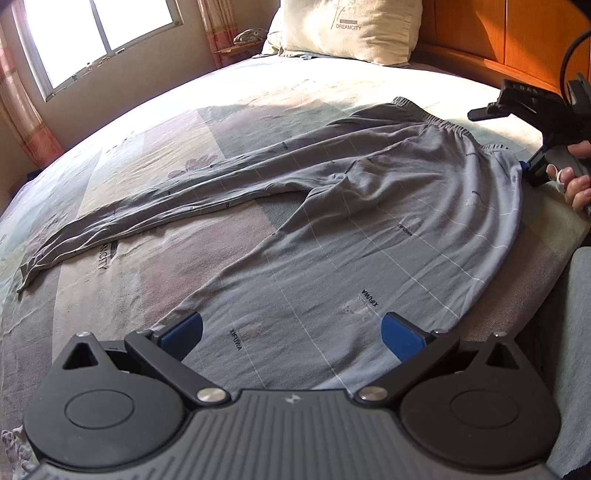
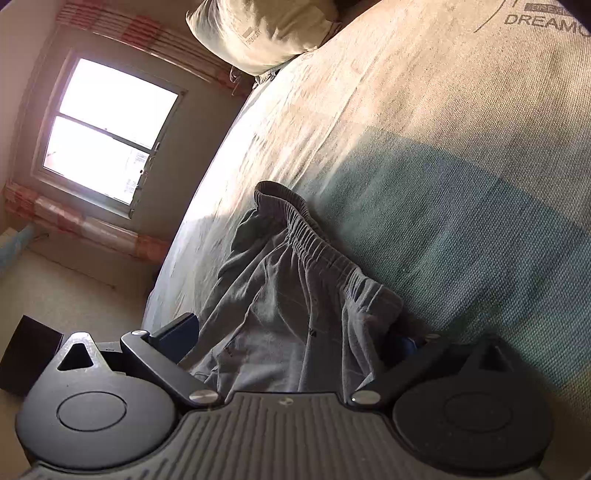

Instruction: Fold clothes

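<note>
The gray pants (image 1: 369, 206) lie spread out flat on the bed (image 1: 258, 96), with the two legs apart in a V shape and the stretchy waistband (image 1: 447, 125) toward the headboard side. No part of the pants is laid over another part, so they are not folded now, and all the folding is what is left, as far as you can see here. Your left gripper (image 1: 291, 328) sits over the near leg (image 1: 295, 288) with its two fingers wide apart, and the cloth lies flat between them, not pinched. Your right gripper (image 2: 291, 339) is at the waist end, near the edge of the bed. Its fingers are spread too, and the bunched cloth sits in the gap between them. One finger is partly hidden under the cloth, so you do not seem to be holding it tight. Now count: one pair of pants with two legs, two grippers, two pillows (image 1: 351, 26), one window (image 1: 99, 33), and one dark box (image 2: 29, 358) on the floor.
</note>
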A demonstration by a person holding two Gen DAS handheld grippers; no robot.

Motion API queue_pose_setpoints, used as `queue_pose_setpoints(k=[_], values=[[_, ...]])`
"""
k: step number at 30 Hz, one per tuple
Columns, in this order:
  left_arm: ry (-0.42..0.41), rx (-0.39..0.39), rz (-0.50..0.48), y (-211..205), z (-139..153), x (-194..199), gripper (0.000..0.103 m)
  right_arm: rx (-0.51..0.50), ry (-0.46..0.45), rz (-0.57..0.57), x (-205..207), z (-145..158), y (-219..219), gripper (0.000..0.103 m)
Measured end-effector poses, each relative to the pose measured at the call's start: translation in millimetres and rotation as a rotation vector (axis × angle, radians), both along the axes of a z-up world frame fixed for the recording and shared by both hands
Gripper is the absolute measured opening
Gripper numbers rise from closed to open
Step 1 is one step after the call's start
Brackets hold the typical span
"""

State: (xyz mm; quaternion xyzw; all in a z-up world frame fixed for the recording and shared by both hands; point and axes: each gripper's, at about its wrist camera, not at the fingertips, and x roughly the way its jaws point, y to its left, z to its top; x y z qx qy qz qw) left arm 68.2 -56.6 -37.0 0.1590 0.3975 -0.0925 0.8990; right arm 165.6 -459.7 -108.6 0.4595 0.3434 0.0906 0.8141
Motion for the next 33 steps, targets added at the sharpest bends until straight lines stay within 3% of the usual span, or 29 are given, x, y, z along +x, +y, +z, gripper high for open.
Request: queue_pose_setpoints(k=[1, 3, 4, 5, 6, 15, 19, 23, 27, 29, 33], values=[[-0.001, -0.001, -0.005, 1, 1, -2, 0.102, -0.015, 0.003, -0.009, -3, 0, 0, 0.085], [-0.003, 0.005, -0.005, 3, 3, -6, 0.102, -0.044, 0.009, -0.028, -10, 0, 0, 0.044], [-0.004, 0.010, -0.001, 3, 3, -7, 0.102, -0.058, 0.012, -0.037, -13, 0, 0, 0.032], [-0.004, 0.016, 0.002, 4, 4, -8, 0.102, -0.073, 0.016, -0.046, -17, 0, 0, 0.007], [-0.009, 0.020, 0.002, 5, 5, -10, 0.102, -0.087, 0.019, -0.055, -20, -1, 0, 0.004], [-0.043, 0.017, 0.014, 18, 16, -20, 0.102, -0.211, 0.064, -0.115, -42, -1, 1, 0.010], [-0.062, 0.043, -0.002, 21, 18, -19, 0.102, -0.335, 0.062, -0.135, -54, 18, 9, 0.023], [-0.035, 0.011, -0.033, 24, 5, -3, 0.102, -0.531, -0.029, -0.044, -68, 50, 34, 0.027], [-0.001, 0.020, -0.036, 19, -24, 19, 0.102, -0.669, -0.114, 0.179, -64, 53, 85, 0.028], [0.028, -0.013, -0.026, 21, -35, 23, 0.102, -0.716, -0.108, 0.250, -58, 44, 109, 0.031], [0.130, -0.048, 0.007, 33, -54, 20, 0.102, -0.801, -0.061, 0.305, -61, 23, 129, 0.048]])
